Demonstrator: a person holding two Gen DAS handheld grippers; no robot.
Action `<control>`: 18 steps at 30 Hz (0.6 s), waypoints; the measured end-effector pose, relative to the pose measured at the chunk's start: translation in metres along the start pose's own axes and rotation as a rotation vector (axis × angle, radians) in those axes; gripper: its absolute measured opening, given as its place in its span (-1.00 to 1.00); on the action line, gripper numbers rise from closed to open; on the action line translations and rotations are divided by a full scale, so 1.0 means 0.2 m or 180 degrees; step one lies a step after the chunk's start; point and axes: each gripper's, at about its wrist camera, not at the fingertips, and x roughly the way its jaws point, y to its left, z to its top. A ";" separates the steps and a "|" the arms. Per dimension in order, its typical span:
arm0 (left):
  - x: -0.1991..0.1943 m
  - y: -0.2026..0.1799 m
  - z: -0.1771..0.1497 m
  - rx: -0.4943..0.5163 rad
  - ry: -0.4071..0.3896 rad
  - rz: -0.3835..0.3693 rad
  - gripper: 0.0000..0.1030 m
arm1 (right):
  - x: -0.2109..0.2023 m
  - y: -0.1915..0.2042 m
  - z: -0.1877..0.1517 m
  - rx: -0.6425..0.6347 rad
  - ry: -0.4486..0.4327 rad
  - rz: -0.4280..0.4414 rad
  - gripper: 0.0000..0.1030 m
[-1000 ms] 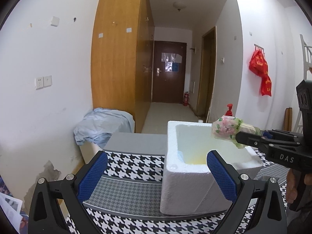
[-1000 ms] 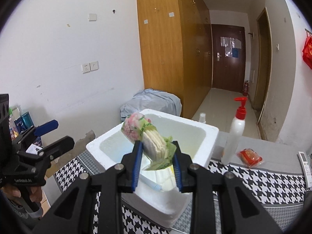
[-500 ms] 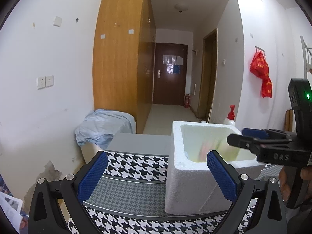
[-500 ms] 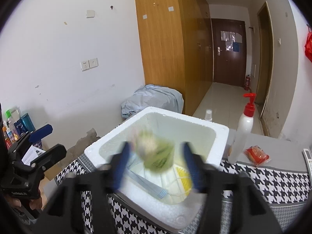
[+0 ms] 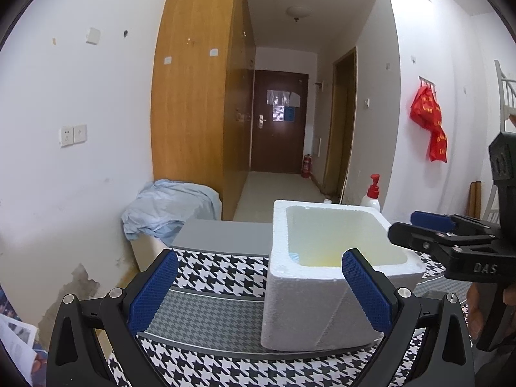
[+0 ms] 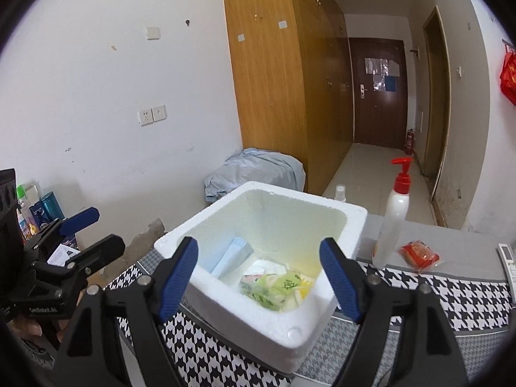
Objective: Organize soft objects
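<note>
Pack [image 6: 274, 290]: lies low centre of the right view, at the box's near-right inside corner; looks light, squashy, slick film, so best pinched across its middle
Box [image 6: 325, 204]: white foam, open top; holds the pack, a blue pad [image 6: 233, 254] leaning at left, white wrap beneath
Right gripper [image 6: 258, 277]: fingers wide apart, empty, over the box
Left gripper [image 5: 258, 290]: fingers spread, holding nothing
Red packet [image 6: 419, 254]: on the table, right of the bottle [image 6: 391, 222]
</note>
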 end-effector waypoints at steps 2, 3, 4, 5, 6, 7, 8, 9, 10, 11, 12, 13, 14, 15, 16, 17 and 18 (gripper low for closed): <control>-0.02 -0.01 0.00 0.0011 -0.0007 -0.0011 0.98 | -0.04 0.00 -0.02 -0.0027 -0.0047 0.0003 0.70; -0.02 -0.02 0.00 0.0017 -0.0009 -0.0011 0.98 | -0.07 0.00 -0.03 -0.0046 -0.0088 0.0017 0.72; -0.02 -0.03 0.00 0.0033 -0.0005 -0.0013 0.98 | -0.09 0.01 -0.05 -0.0059 -0.0111 0.0027 0.79; -0.03 -0.04 0.00 0.0046 -0.0005 -0.0012 0.98 | -0.11 0.01 -0.06 -0.0056 -0.0123 0.0028 0.83; -0.03 -0.05 0.01 0.0060 -0.0012 -0.0018 0.98 | -0.12 0.01 -0.07 -0.0035 -0.0140 0.0033 0.84; -0.05 -0.06 0.01 0.0075 -0.0027 -0.0023 0.98 | -0.14 0.01 -0.08 -0.0028 -0.0146 0.0049 0.86; -0.05 -0.07 0.01 0.0077 -0.0041 -0.0024 0.98 | -0.15 0.01 -0.09 -0.0032 -0.0150 0.0055 0.89; -0.06 -0.07 0.02 0.0077 -0.0062 -0.0034 0.98 | -0.16 0.01 -0.09 -0.0041 -0.0161 0.0037 0.91; -0.07 -0.08 0.02 0.0081 -0.0072 -0.0048 0.98 | -0.18 0.01 -0.10 -0.0052 -0.0176 0.0012 0.96; -0.08 -0.09 0.02 0.0089 -0.0074 -0.0057 0.98 | -0.19 0.01 -0.10 -0.0052 -0.0185 -0.0005 0.99; -0.08 -0.09 0.02 0.0088 -0.0077 -0.0059 0.98 | -0.20 0.00 -0.11 -0.0038 -0.0202 -0.0021 0.99; -0.08 -0.10 0.02 0.0082 -0.0077 -0.0064 0.98 | -0.22 0.00 -0.12 -0.0017 -0.0216 -0.0020 0.99; -0.09 -0.10 0.02 0.0066 -0.0078 -0.0081 0.98 | -0.22 -0.01 -0.12 -0.0004 -0.0216 -0.0014 0.99; -0.09 -0.11 0.01 0.0054 -0.0081 -0.0091 0.98 | -0.23 -0.01 -0.13 -0.0001 -0.0206 -0.0016 0.99; -0.10 -0.12 0.01 0.0053 -0.0085 -0.0106 0.98 | -0.23 -0.01 -0.13 -0.0005 -0.0202 -0.0035 0.99; -0.11 -0.12 0.01 0.0063 -0.0095 -0.0113 0.98 | -0.24 -0.01 -0.14 -0.0008 -0.0202 -0.0051 0.99; -0.12 -0.13 0.00 0.0070 -0.0103 -0.0116 0.98 | -0.25 -0.01 -0.15 -0.0002 -0.0200 -0.0053 0.99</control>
